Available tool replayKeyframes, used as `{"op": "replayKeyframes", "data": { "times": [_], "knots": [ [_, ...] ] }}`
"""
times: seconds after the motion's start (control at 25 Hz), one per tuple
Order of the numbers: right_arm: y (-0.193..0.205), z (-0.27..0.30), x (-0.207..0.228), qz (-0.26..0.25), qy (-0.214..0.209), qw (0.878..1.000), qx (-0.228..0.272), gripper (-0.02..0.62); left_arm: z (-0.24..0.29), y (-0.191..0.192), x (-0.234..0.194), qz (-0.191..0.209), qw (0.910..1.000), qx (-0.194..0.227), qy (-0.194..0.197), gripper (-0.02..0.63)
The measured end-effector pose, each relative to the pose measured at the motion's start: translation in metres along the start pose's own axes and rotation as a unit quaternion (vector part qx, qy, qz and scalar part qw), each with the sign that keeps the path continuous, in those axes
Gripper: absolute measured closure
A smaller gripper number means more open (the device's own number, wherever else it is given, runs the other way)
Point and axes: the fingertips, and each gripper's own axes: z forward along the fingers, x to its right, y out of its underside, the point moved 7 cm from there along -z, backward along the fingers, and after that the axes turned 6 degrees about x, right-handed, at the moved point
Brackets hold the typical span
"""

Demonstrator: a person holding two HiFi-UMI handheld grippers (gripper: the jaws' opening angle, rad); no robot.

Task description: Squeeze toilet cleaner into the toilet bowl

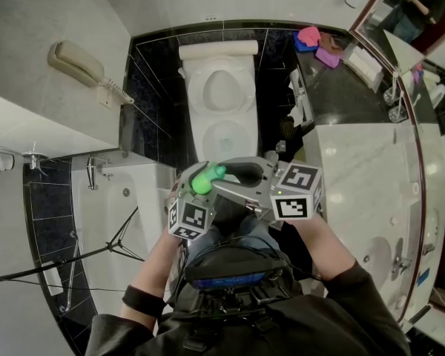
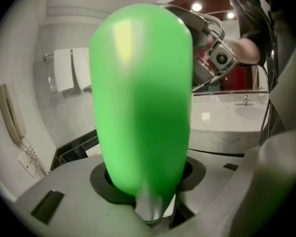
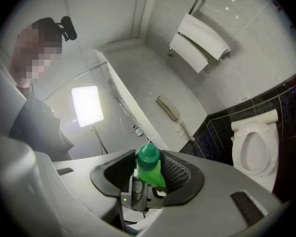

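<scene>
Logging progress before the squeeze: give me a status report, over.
Left gripper shut on green bottle. Right gripper around its cap, grip unclear. Toilet bowl open ahead, nothing in between.

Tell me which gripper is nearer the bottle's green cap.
Right. The right gripper has the cap between its jaws; the left gripper is clamped on the bottle around its body.

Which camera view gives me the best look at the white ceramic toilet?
The head view: it looks down on the white ceramic toilet, tank and bowl. The right gripper view catches the toilet only at its right edge. The left gripper view shows none; the green plastic bottle fills it.
</scene>
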Motion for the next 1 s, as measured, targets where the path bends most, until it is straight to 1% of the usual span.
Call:
{"op": "replayKeyframes", "data": {
  "times": [0.12,0.24,0.32,0.4,0.56,0.68,0.76,0.88,0.92,1.0],
  "knots": [
    [-0.005,-0.002,-0.001,-0.045,0.008,0.999,0.019,0.408,-0.004,-0.003,-0.002,-0.040,0.9989,0.006,0.025,0.411],
    [-0.008,-0.007,0.001,-0.075,0.018,0.996,0.042,0.410,-0.007,-0.012,-0.008,-0.054,0.9977,0.011,0.040,0.411],
    [-0.008,-0.011,0.005,-0.087,0.031,0.994,0.052,0.411,-0.008,-0.016,-0.013,-0.060,0.9975,0.010,0.036,0.410],
    [-0.003,-0.015,0.012,-0.095,0.050,0.993,0.051,0.411,-0.010,-0.014,-0.016,-0.067,0.9973,0.006,0.028,0.410],
    [0.011,-0.021,0.026,-0.092,0.089,0.991,0.050,0.414,-0.016,-0.008,-0.019,-0.072,0.9973,-0.004,0.016,0.410],
    [0.021,-0.025,0.034,-0.095,0.118,0.988,0.040,0.457,-0.019,-0.006,-0.020,-0.073,0.9972,-0.005,0.012,0.410],
    [0.029,-0.029,0.041,-0.107,0.147,0.983,0.028,0.501,-0.021,-0.005,-0.021,-0.075,0.9971,-0.006,0.009,0.410],
    [0.045,-0.040,0.057,-0.125,0.210,0.970,0.014,0.582,-0.023,-0.002,-0.021,-0.083,0.9965,-0.007,0.003,0.410],
    [0.051,-0.043,0.063,-0.128,0.228,0.965,0.009,0.594,-0.024,-0.001,-0.021,-0.086,0.9963,-0.008,0.001,0.410],
    [0.064,-0.048,0.072,-0.139,0.256,0.957,-0.005,0.594,-0.026,0.002,-0.022,-0.091,0.9958,-0.009,-0.002,0.410]
  ]
}}
